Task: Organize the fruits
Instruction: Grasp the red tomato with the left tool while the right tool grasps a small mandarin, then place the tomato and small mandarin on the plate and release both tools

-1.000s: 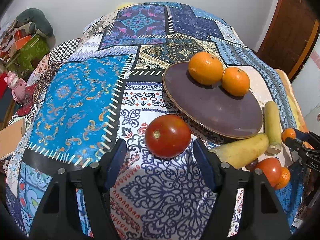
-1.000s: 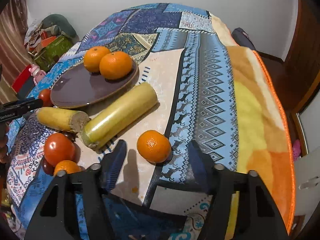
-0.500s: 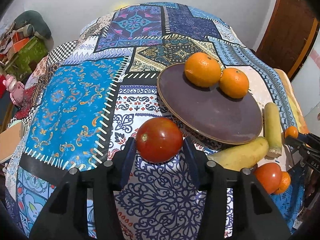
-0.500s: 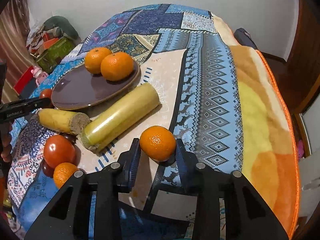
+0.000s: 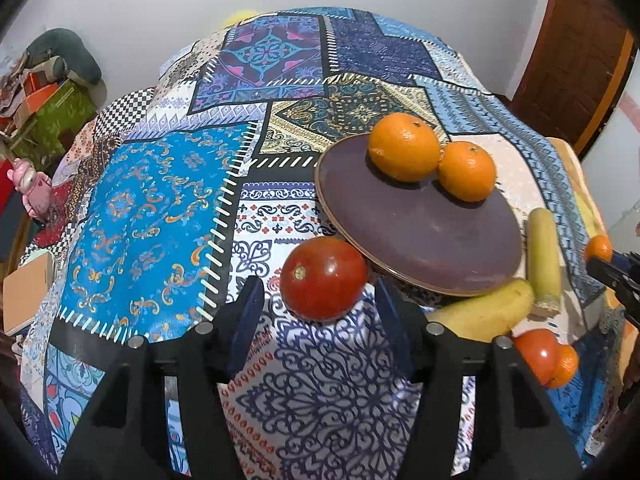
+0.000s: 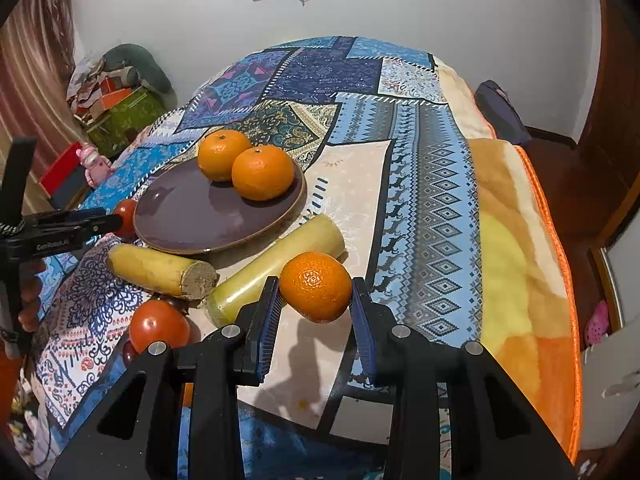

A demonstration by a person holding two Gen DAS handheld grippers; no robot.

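My left gripper (image 5: 320, 304) is shut on a red tomato (image 5: 323, 277) and holds it just left of the brown plate (image 5: 420, 236). Two oranges (image 5: 404, 146) (image 5: 466, 170) sit on the plate's far side. My right gripper (image 6: 316, 300) is shut on a small orange (image 6: 315, 286) and holds it above the cloth, right of the plate (image 6: 192, 216) in the right wrist view. The left gripper with its tomato (image 6: 125, 212) shows at the plate's left edge there.
Two yellow banana pieces (image 6: 160, 268) (image 6: 276, 268) lie in front of the plate. Another tomato (image 6: 158, 330) and a small orange (image 5: 566, 364) lie near the bed's front edge. A patchwork blanket (image 5: 152, 208) covers the surface. Clutter (image 6: 116, 96) stands far left.
Both grippers closed on their fruit and lifted: the left took the tomato and carried it toward the plate, the right took the small orange and raised it off the cloth.
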